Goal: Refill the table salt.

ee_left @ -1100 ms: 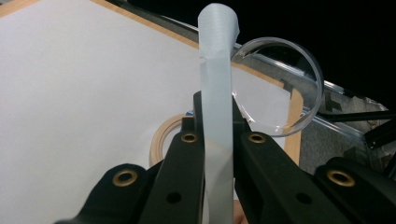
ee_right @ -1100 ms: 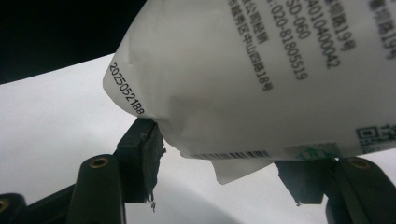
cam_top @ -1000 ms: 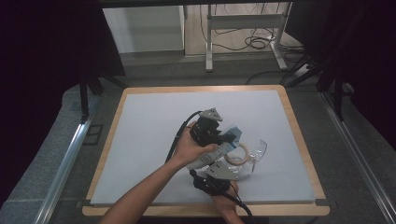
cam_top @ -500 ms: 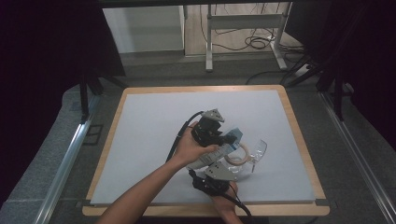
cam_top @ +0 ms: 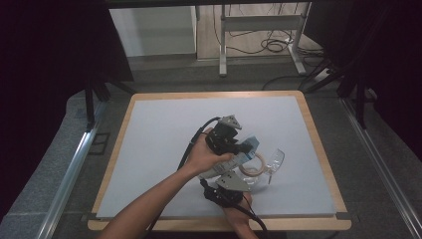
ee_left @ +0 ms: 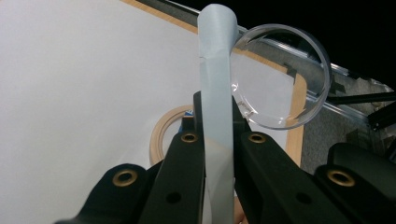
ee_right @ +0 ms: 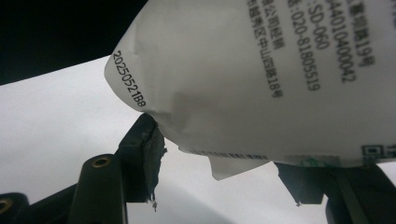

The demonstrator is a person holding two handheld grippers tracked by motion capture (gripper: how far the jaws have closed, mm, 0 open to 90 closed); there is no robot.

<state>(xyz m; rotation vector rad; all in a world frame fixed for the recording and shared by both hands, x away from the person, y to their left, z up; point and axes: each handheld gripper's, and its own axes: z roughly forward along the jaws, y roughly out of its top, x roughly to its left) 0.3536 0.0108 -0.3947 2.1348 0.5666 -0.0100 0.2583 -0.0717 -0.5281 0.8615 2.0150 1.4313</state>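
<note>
Pale blue strip pinched flat between the pressed-together jaws of the left gripper, rising straight up from the fingertips and curling over at its top. Just right of the strip's upper part, a clear round lid, edge close to the strip; touching or not, cannot tell. Below and left of the jaws, a tan ring flat on the counter, partly hidden behind the left jaw.

White printed packet held between the jaws of the right gripper, jaws spread partway around its lower edge, the left pad pressing the packet's underside, the right jaw mostly hidden beneath it.

From the high view: left gripper gripped by the left hand, pointing right over the near middle of the counter; right gripper just below it, close to the near edge, held by the right hand. Ring and lid just right of both grippers, near each other.
</note>
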